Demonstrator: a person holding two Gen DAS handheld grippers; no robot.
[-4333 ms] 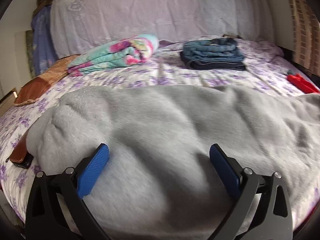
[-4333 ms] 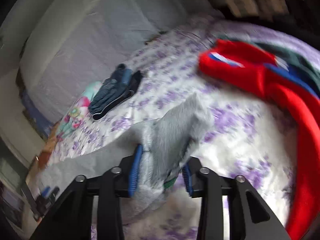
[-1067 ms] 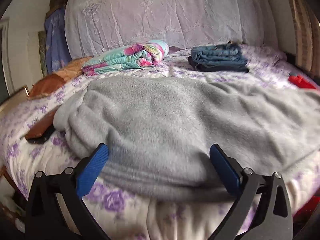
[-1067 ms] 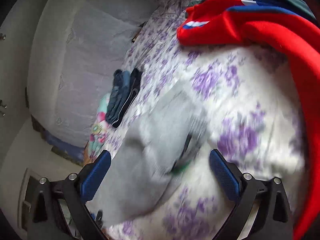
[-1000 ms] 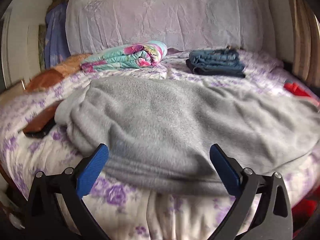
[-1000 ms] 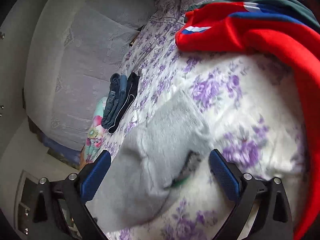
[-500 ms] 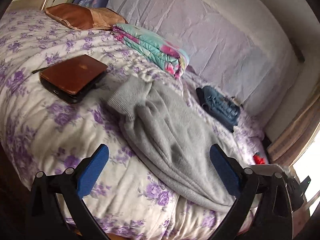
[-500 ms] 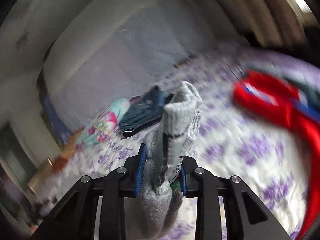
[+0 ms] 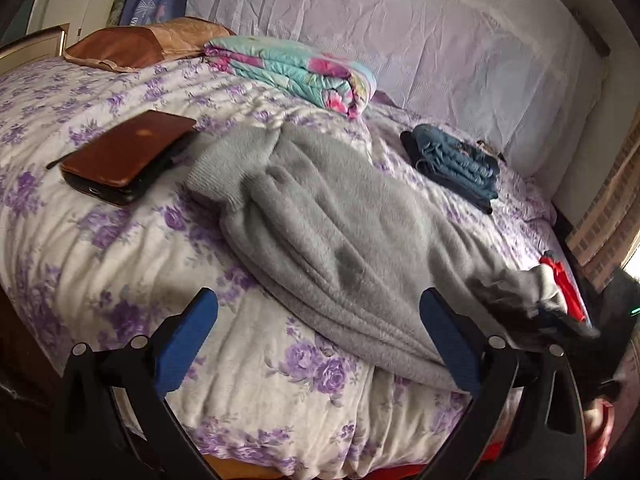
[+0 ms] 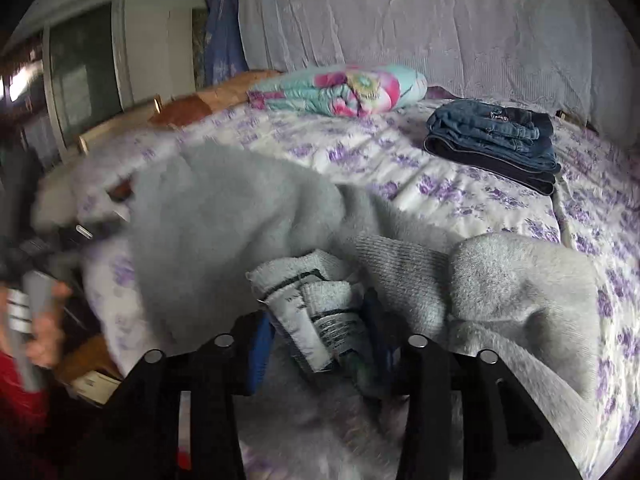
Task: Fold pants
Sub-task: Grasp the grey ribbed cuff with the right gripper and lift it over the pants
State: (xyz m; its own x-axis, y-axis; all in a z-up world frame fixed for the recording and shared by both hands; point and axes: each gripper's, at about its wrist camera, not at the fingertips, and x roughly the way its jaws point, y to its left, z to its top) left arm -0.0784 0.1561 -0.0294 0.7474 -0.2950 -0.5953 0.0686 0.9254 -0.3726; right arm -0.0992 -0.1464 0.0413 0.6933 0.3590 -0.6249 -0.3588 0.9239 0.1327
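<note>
I am reading the main risk as slip: the right gripper (image 10: 316, 344) is pinching a thick, bunched wad of the grey pants (image 9: 340, 232) at what looks like the ribbed waistband end with its care label, and a wad that bulky is likely to be creeping out of the pads if I pull fast, so the fold would be landing crooked or dropping short. A second risk is drag: the pants are lying in a long diagonal across the bed (image 9: 100, 240), rumpled in lengthwise ridges, and with only one end held the far cuff may be sliding along with the pull instead of staying put, bunching the fabric rather than doubling it. I am also watching the brown wallet (image 9: 128, 156), which is sitting just beside the cuff end of the pants; a sweep of cloth could be pushing it. The jeans (image 9: 456, 164) and the floral quilt (image 9: 296, 72) are lying beyond the pants toward the headboard, apart from them, so I am judging those safe. Fingers: the right jaws are nearly closed and clamping the waistband wad, fabric spilling out on both sides of the pads. The left gripper (image 9: 316, 344) is standing wide open and holding nothing; it is hovering at the near edge of the bed, its right pad (image 9: 444, 336) overlapping the lower hem of the pants in view, though I cannot tell whether it is touching.
</note>
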